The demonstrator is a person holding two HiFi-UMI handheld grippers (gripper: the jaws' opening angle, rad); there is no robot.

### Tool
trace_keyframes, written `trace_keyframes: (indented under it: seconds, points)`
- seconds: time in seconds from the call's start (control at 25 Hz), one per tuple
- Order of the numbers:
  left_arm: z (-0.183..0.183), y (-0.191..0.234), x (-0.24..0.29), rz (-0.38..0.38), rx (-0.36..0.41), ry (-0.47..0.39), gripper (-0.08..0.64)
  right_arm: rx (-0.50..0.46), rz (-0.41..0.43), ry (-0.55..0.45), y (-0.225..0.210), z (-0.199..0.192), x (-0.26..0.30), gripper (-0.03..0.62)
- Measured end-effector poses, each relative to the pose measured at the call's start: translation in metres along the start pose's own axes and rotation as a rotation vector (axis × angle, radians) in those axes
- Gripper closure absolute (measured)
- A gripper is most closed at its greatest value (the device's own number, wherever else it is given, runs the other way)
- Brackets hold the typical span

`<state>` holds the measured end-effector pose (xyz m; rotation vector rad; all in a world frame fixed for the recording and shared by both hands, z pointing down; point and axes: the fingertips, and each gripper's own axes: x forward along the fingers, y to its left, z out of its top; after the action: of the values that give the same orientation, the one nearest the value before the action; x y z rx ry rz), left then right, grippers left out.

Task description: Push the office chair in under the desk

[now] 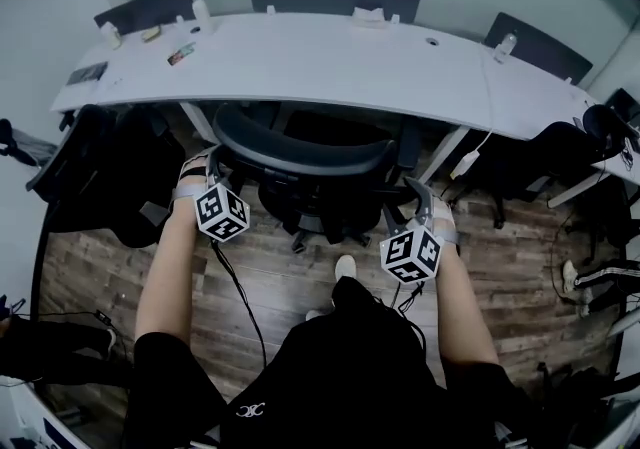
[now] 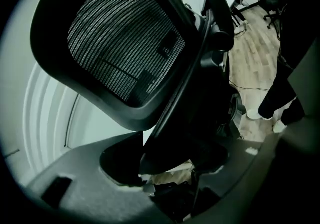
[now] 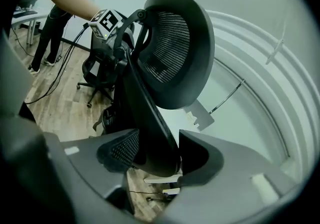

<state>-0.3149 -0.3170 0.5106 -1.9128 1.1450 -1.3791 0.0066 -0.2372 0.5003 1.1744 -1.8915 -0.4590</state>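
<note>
- Black mesh-backed office chair (image 1: pixel 305 159): seat partly under the long white curved desk (image 1: pixel 330 62), backrest outside it.
- Left gripper (image 2: pixel 165 160): jaws apparently clamped on the backrest frame; view dark.
- Right gripper (image 3: pixel 159 154): jaws pinching the backrest edge.

On the office chair (image 1: pixel 300 153), seat and wheels hide beneath backrest and desk (image 1: pixel 330 62); small items (image 1: pixel 181 54) at the desk's left end are too tiny to identify

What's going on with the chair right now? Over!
Left hand-held gripper and right hand-held gripper both clamped on office chair backrest. Chair front under desk, backrest just outside its edge. Nothing seen blocking.
</note>
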Motion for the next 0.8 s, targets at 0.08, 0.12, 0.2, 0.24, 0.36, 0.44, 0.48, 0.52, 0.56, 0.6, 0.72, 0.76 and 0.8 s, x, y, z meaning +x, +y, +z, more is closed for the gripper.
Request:
trace_keyframes:
  seconds: [0.08,0.12,0.2,0.24,0.36,0.44,0.48,0.52,0.56,0.6,0.72,0.76,0.8]
  points:
    - [0.003,0.002,0.001,-0.009,-0.003,-0.01,0.296,0.002,-0.009,-0.007,-0.004,-0.001,0.002,0.336]
    - [0.004,0.002,0.001,-0.014,-0.001,-0.015,0.298,0.003,-0.012,-0.011,-0.006,-0.001,0.003,0.336]
    - [0.005,0.002,0.002,-0.028,0.002,-0.019,0.302,0.007,-0.012,-0.013,-0.008,-0.002,0.005,0.334]
    - [0.005,0.001,0.003,-0.035,-0.001,-0.022,0.304,0.011,-0.011,-0.011,-0.008,-0.003,0.006,0.334]
    - [0.003,0.001,0.003,-0.047,-0.01,-0.034,0.305,0.017,-0.013,-0.005,-0.009,-0.003,0.01,0.331]
    - [0.004,0.003,0.005,-0.048,-0.014,-0.041,0.308,0.02,-0.018,-0.004,-0.013,-0.004,0.014,0.33]
    - [0.007,0.004,0.007,-0.045,-0.016,-0.044,0.308,0.024,-0.021,-0.002,-0.016,-0.005,0.016,0.33]
    - [0.01,0.005,0.01,-0.042,-0.018,-0.046,0.308,0.029,-0.022,0.0,-0.019,-0.007,0.019,0.33]
    - [0.012,0.006,0.013,-0.039,-0.02,-0.048,0.308,0.032,-0.023,0.003,-0.023,-0.009,0.023,0.328]
    - [0.014,0.006,0.016,-0.037,-0.022,-0.049,0.308,0.034,-0.024,0.005,-0.026,-0.011,0.026,0.328]
    - [0.018,0.009,0.023,-0.035,-0.024,-0.05,0.31,0.04,-0.028,0.011,-0.035,-0.013,0.037,0.325]
    - [0.019,0.011,0.026,-0.035,-0.024,-0.049,0.311,0.043,-0.029,0.012,-0.039,-0.014,0.04,0.324]
    - [0.021,0.013,0.029,-0.036,-0.025,-0.048,0.311,0.045,-0.029,0.012,-0.044,-0.014,0.044,0.324]
